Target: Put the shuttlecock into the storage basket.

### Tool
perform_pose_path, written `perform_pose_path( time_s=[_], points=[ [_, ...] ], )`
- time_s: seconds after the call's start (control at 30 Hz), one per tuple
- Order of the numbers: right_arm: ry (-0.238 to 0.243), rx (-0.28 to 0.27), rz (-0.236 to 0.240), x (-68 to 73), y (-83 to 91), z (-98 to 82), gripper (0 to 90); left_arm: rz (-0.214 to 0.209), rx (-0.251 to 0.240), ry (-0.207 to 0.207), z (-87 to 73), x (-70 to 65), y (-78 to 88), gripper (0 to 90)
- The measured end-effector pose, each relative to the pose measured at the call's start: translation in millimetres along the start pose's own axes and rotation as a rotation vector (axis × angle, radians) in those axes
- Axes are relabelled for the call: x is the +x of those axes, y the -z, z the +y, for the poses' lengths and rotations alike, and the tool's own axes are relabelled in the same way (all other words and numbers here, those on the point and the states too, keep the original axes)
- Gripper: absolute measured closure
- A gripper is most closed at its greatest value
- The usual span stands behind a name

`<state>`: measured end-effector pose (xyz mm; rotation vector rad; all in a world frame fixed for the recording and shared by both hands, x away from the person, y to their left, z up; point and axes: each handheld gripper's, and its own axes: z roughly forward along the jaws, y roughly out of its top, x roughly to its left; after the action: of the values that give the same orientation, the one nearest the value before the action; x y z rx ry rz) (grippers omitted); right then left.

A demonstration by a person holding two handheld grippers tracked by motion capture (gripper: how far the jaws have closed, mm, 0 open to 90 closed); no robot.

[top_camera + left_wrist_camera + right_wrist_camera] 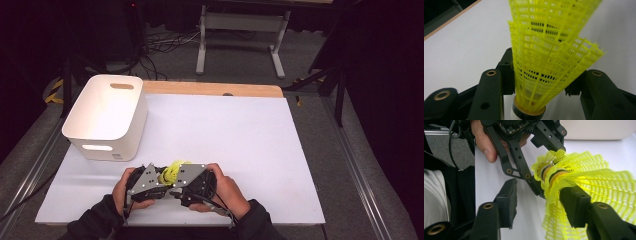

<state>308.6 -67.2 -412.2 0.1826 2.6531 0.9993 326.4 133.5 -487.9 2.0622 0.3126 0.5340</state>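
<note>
We see one white bin far left on one white board. Near us, our left gripper pinches two nested yellow shuttlecocks; our right gripper stands open, one pad touching them.

Nested yellow plastic-mesh shuttlecocks looking stiff, lattice-rough; matt black plastic hand-held gripper; smooth white plastic bin showing a satin sheen; white matt worktop, wood-edged.

The yellow shuttlecocks run past the top edge in the left gripper view; in the high view, both gripper plates cover most of them.
</note>
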Motion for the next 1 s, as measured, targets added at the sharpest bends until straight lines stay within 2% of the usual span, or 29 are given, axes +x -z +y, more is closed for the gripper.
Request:
perform_pose_path(
  time_s=[0.1, 0.27, 0.5, 0.73, 1.0],
  points=[
    [-0.003, 0.002, -0.027, 1.1, 2.3, 1.4, 44.5, 0.001, -0.011, 0.007, 0.7, -0.6, 1.1, 54.2],
    [0.004, 0.028, -0.038, 1.1, 2.5, 1.1, 39.8, 0.000, -0.020, 0.013, 0.5, 0.0, 2.6, 54.3],
    [-0.006, 0.023, -0.060, 0.3, 8.7, 1.8, 35.8, 0.004, -0.031, 0.016, -0.2, 1.5, 4.4, 54.3],
    [-0.016, -0.005, -0.079, -1.1, 20.3, 0.7, 33.0, 0.000, -0.041, 0.023, -0.9, 2.6, 5.9, 54.1],
    [-0.018, -0.068, -0.123, -2.1, 37.3, -1.4, 29.5, -0.005, -0.043, 0.034, -2.6, 4.1, 5.4, 54.0]
  ],
)
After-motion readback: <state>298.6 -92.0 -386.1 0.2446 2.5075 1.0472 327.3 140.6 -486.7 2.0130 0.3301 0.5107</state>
